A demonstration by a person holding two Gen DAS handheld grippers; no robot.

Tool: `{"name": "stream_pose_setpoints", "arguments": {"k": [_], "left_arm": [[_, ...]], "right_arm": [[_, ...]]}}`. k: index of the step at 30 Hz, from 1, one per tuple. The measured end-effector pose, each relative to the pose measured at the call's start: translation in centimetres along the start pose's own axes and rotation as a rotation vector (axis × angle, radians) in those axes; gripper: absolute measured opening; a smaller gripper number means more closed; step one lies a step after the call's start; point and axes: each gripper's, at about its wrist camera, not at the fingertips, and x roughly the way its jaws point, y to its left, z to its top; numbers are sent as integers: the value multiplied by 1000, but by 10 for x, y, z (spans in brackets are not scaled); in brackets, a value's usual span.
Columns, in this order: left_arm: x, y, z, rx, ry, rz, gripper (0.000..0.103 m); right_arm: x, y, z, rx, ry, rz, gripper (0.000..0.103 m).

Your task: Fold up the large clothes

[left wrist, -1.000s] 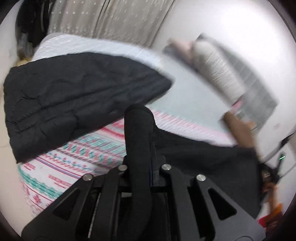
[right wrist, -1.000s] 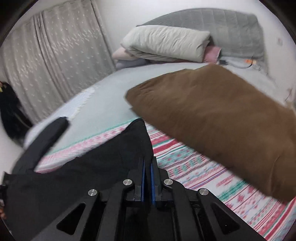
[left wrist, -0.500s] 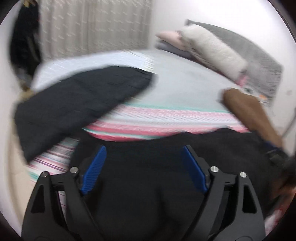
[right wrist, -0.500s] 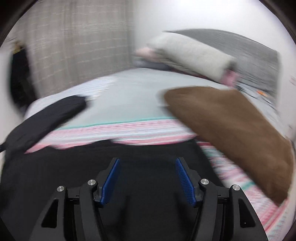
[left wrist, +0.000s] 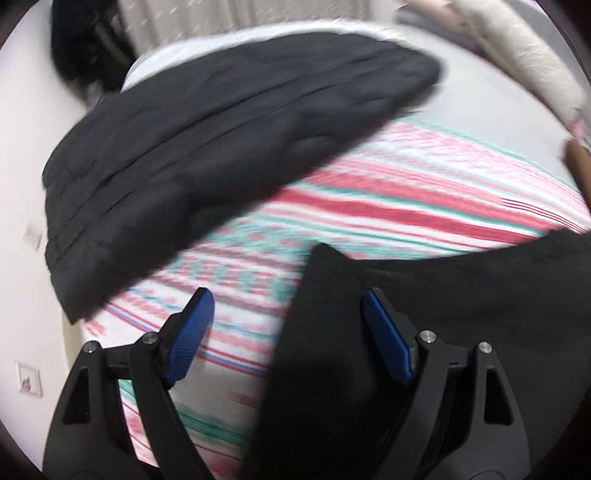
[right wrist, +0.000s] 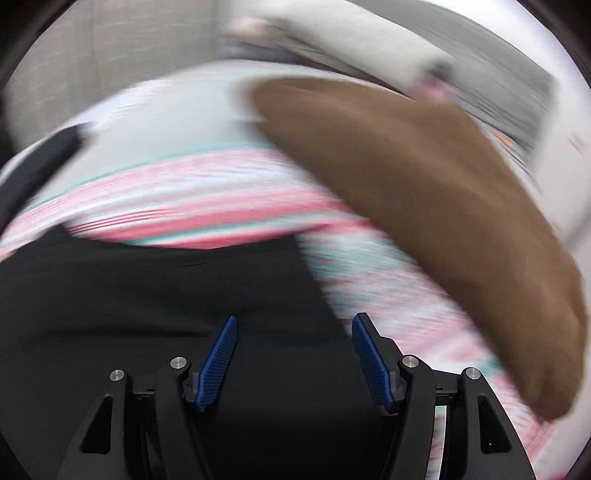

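Note:
A flat black garment lies on the striped pink, white and teal bedspread. My left gripper is open and empty over the garment's left corner, blue pads apart. The same garment fills the lower left of the right wrist view. My right gripper is open and empty above its right edge. Both views are motion-blurred.
A black quilted jacket lies on the bed's left side. A brown garment lies on the right side. Pillows and a grey headboard sit at the far end. Curtains hang behind. The bedspread runs between the garments.
A second ago both grippers were shut on the black garment and held it up. They have let go and opened; the garment now lies flat. The left view has swung toward the garment's left corner.

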Motion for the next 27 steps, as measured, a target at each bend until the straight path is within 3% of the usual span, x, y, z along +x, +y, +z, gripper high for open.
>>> {"name": "stream_pose_setpoints", "arguments": {"k": [2, 4, 5, 6, 8, 12, 14, 19, 23, 27], "left_arm": [[-2, 14, 1, 29, -15, 26, 85], [-11, 18, 1, 110, -63, 170, 85], [-20, 22, -1, 138, -78, 255, 85], [-27, 27, -2, 138, -84, 271, 85], [-53, 38, -10, 91, -107, 204, 85], [-121, 32, -42, -15, -213, 0, 85], [-150, 12, -67, -42, -249, -137, 86], [-172, -58, -110, -2, -257, -348, 89], [-163, -95, -152, 52, -208, -341, 89], [-149, -74, -176, 63, -176, -213, 89]], "right_arm": [[6, -43, -5, 132, 48, 0, 68], [-3, -67, -13, 183, 25, 64, 68], [-12, -72, -16, 172, 1, 51, 68], [-27, -77, -18, 152, -43, 18, 70], [-63, -78, -24, 108, -135, -3, 70], [-123, -66, -47, 80, -220, 94, 75], [-153, -50, -74, 62, -258, 156, 79], [-183, 8, -125, -51, -283, 243, 81], [-172, 25, -162, -86, -241, 238, 81], [-158, 20, -184, -121, -155, 101, 81]]}}
